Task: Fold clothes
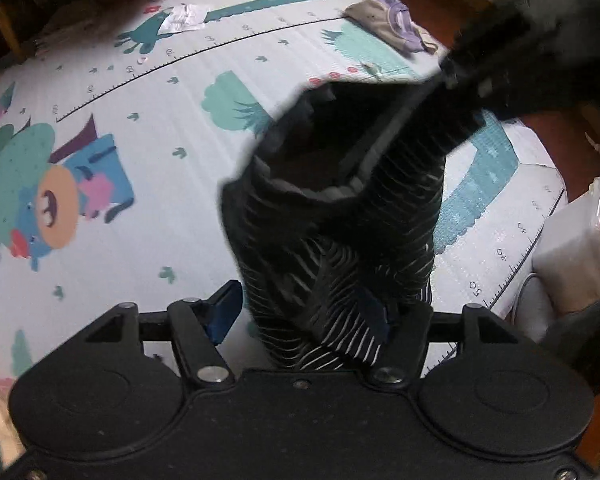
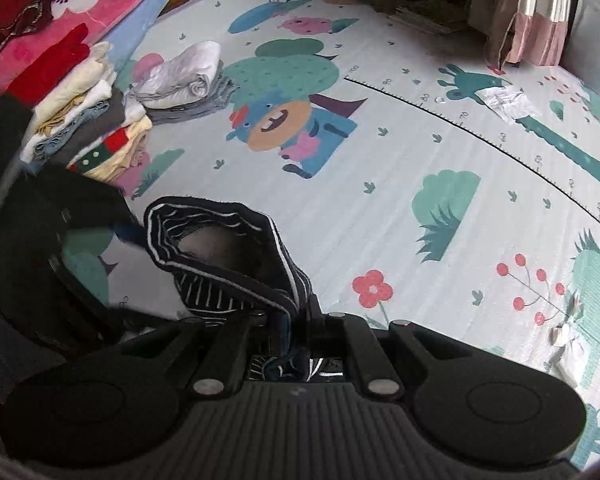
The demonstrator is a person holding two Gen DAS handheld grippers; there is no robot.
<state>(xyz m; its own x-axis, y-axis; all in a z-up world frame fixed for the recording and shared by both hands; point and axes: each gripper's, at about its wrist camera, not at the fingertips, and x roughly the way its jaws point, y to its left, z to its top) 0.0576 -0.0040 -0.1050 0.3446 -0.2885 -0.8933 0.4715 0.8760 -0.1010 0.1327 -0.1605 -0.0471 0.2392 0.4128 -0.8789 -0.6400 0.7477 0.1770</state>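
A black garment with thin white stripes (image 1: 340, 220) hangs over the play mat, its tube-like opening gaping toward the camera. My left gripper (image 1: 300, 314) stands open: the blue left pad (image 1: 224, 312) is clear of the cloth, and the garment's lower end lies against the right finger. At the top right, blurred, my right gripper (image 1: 500, 44) holds the garment's upper edge. In the right wrist view my right gripper (image 2: 296, 332) is shut on the striped garment (image 2: 228, 240), whose folds bunch between the fingers. The left gripper (image 2: 60, 264) shows as a dark blur at the left.
A cartoon-printed play mat (image 2: 380, 140) covers the floor. A stack of folded clothes (image 2: 92, 120) and a white rolled cloth (image 2: 184, 72) sit beside a pink blanket (image 2: 60, 20). A purple and beige garment (image 1: 396, 24), a white paper (image 1: 184, 18) and a white bag (image 1: 576, 248) lie around.
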